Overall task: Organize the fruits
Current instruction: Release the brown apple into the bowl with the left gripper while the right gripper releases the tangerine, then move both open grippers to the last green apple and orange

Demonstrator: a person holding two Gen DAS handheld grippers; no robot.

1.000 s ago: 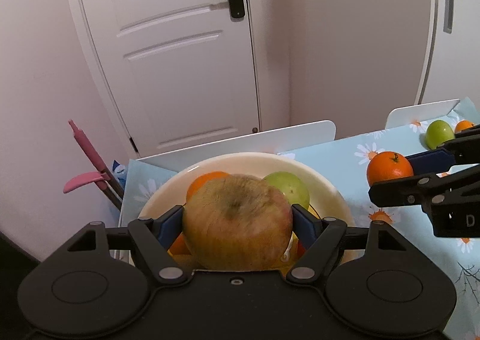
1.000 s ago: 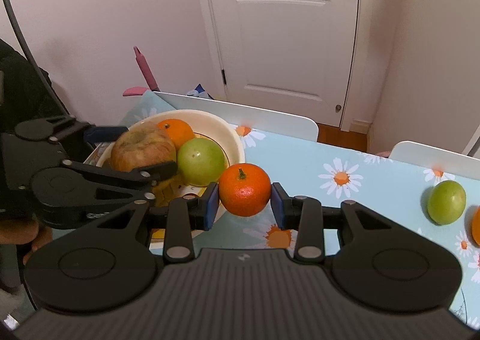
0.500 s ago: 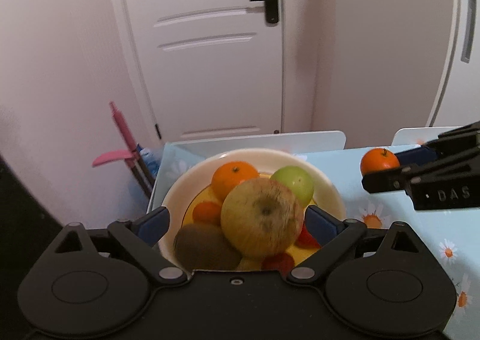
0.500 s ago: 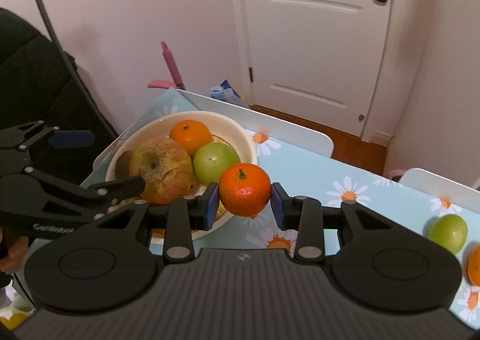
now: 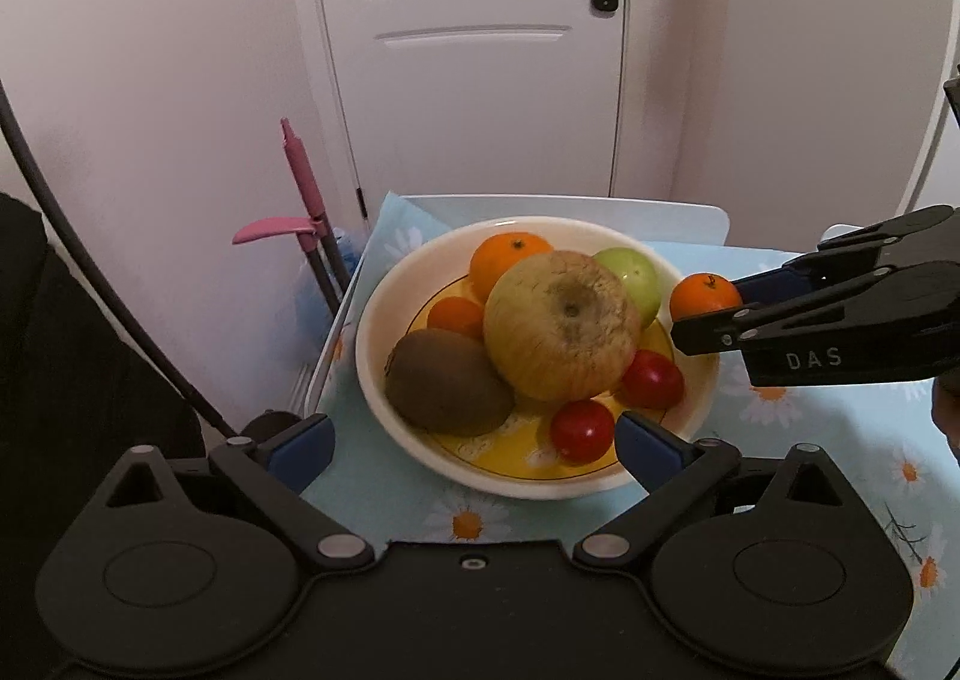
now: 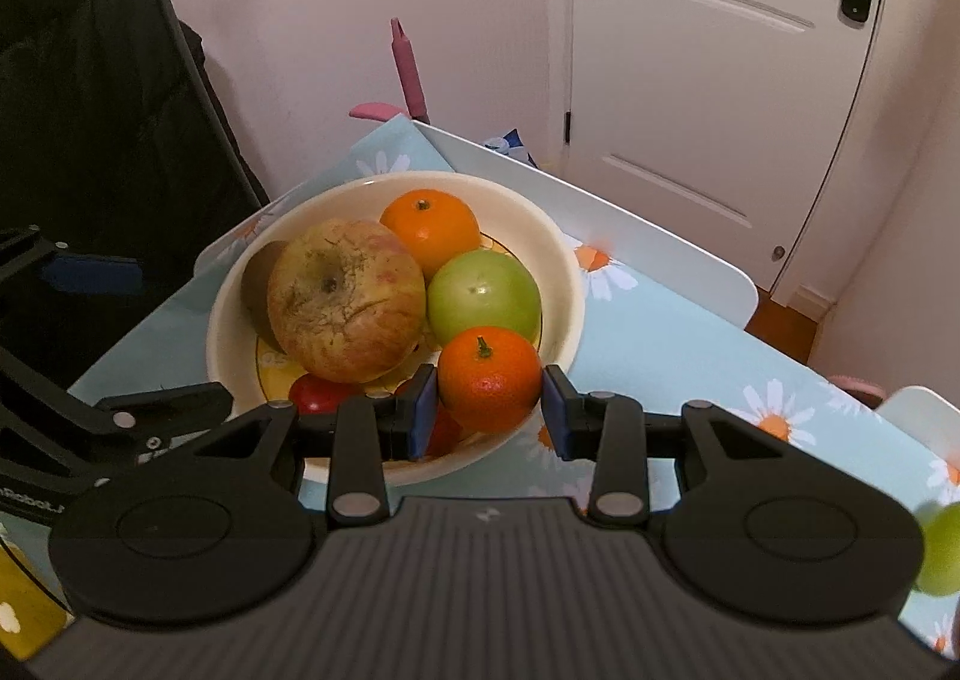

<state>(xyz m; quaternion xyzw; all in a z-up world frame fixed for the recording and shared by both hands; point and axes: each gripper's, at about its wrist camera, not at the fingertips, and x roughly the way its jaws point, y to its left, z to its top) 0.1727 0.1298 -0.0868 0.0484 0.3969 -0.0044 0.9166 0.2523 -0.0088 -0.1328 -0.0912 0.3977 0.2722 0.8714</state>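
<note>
A cream bowl [image 5: 372, 356] [image 6: 558, 266] holds a large wrinkled apple [image 5: 561, 324] [image 6: 345, 299], an orange [image 5: 509, 254] [image 6: 429, 221], a green apple [image 5: 633, 275] [image 6: 483, 296], a kiwi [image 5: 447, 380], a small tangerine [image 5: 455, 315] and two red tomatoes [image 5: 582, 429]. My left gripper [image 5: 474, 446] is open and empty, pulled back in front of the bowl. My right gripper [image 6: 489, 410] is shut on a tangerine [image 6: 489, 377] [image 5: 705, 293], held over the bowl's right rim.
The table has a light blue daisy cloth [image 5: 810, 440] [image 6: 660, 344]. Another green apple [image 6: 942, 548] lies at the right edge. White chair backs [image 6: 600, 212], a pink broom handle [image 5: 303, 182] and a white door [image 5: 480, 50] stand behind. A dark chair [image 6: 90, 80] is at left.
My left gripper let go of the large apple, which now rests in the bowl, and drew back and up. My right gripper carried the tangerine left to the bowl's rim.
</note>
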